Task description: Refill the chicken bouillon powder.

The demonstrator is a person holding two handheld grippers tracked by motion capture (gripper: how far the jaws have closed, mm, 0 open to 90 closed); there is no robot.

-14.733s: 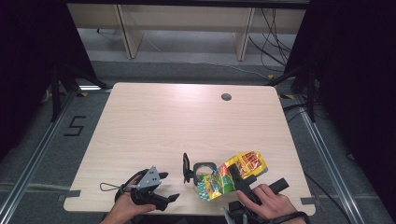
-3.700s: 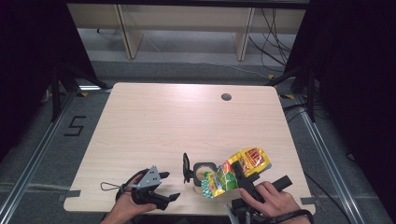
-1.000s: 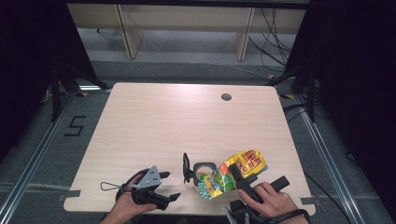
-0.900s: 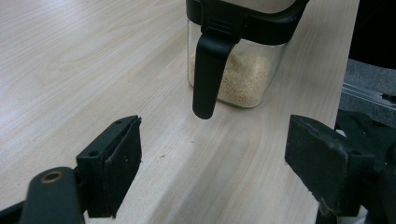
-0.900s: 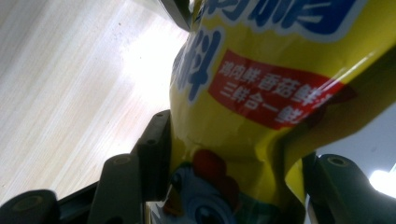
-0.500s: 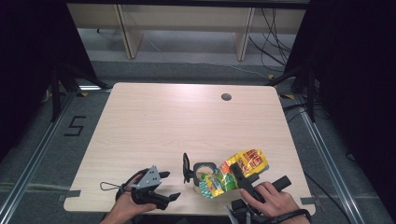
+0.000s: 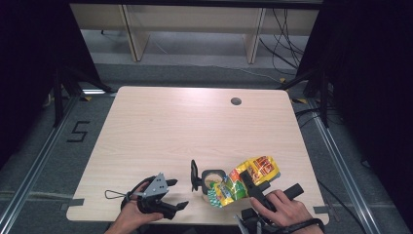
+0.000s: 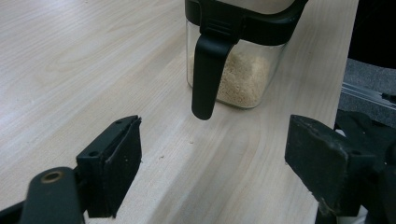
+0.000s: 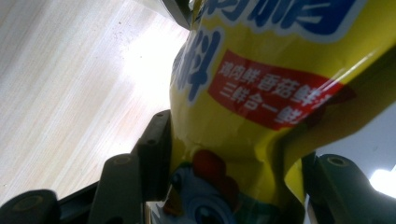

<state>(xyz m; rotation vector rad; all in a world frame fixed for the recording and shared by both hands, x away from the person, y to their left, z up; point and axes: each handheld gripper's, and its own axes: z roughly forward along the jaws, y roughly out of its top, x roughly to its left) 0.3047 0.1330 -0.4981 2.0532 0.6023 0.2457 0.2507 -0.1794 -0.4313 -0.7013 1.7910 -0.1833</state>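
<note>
left hand-held gripper [image 7: 165, 202]: near the table's [image 7: 195, 122] front edge toward its left corner; jaws wide apart with nothing between them, pointed at the jar from just beside it
jar [image 7: 212, 179]: clear, square-sided, with a black rim and a black lid [image 7: 195, 174] swung open on its left; stands near the front edge, right of the middle; a low layer of pale granules lies in its bottom [image 8: 243, 84]
seasoning packet [image 7: 243, 181]: bright yellow with a green end, a red label and a cartoon chicken; tipped over the jar's open mouth, lower end at the rim, upper end raised toward the right
right hand-held gripper [image 7: 251, 187]: near the front right corner; jaws about half closed and pinching the packet's crumpled body [image 9: 224, 140] from both sides
done so far: lid open, packet gripped and tilted over the mouth, some granules in the jar
left to do: probably finishing the pour, setting the packet down, closing the lid; how much the packet holds cannot be told
</note>
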